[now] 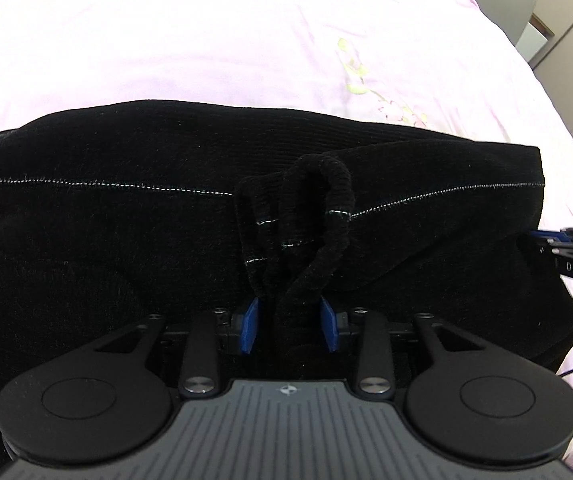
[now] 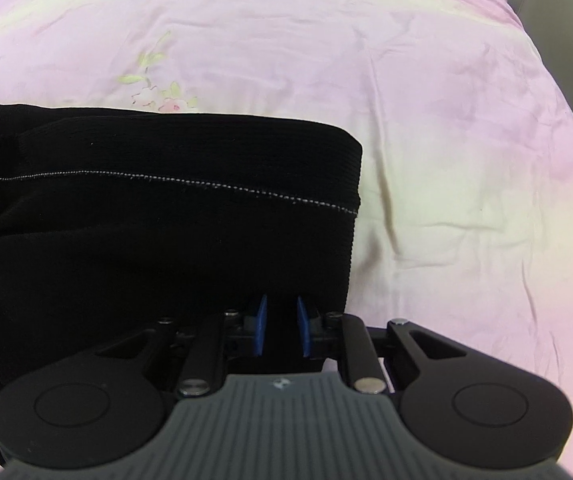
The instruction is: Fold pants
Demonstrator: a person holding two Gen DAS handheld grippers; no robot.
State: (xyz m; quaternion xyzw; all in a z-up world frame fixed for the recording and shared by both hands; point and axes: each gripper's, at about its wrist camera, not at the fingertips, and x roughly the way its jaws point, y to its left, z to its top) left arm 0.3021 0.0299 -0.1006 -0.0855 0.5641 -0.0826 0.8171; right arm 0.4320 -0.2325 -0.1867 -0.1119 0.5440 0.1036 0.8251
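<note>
Here both tongs, left tongs (image 1: 289, 326) & right tongs (image 2: 282, 330), pinch the pants (image 1: 126, 220)' near hem; long axis runs sideways along the bed (image 2: 446, 120).

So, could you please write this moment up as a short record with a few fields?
surface: pink floral bedsheet
garment: black pants, lying on the sheet, with a pale stitched seam line across them
left tongs: shut on a bunched fold of the pants, fabric gathered between the blue pads
right tongs: shut on the pants near their right-hand edge
other gripper in left view: part of the right tongs shows at the pants' far right edge
background: grey chair beside the bed
fold state: cannot tell how far along
</note>
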